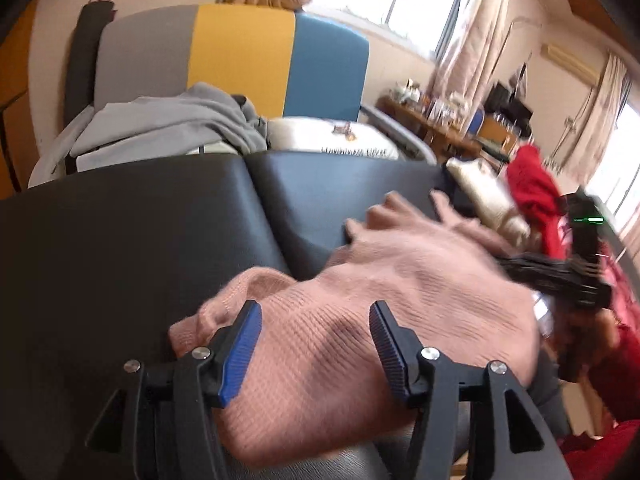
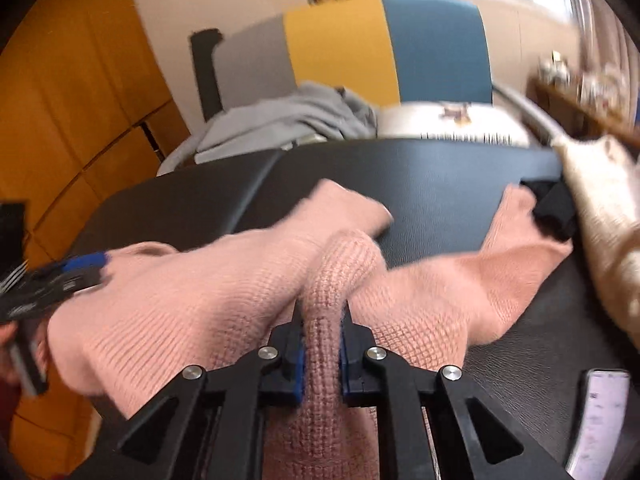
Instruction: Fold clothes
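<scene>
Jaws: right gripper (image 2: 322, 344) clamped on a pink sweater (image 2: 224, 292) fold; left gripper (image 1: 316, 332) released, fabric loose between, on black worktop (image 1: 132, 224).

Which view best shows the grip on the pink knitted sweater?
The right wrist view: the right hand-held gripper pinches a fold of the pink knitted sweater dead centre. The left wrist view shows that gripper only blurred at the edge.

Soft ribbed pink knit sweater (image 2: 192, 304) on smooth, faintly glossy black leatherette table (image 2: 432, 184).
</scene>
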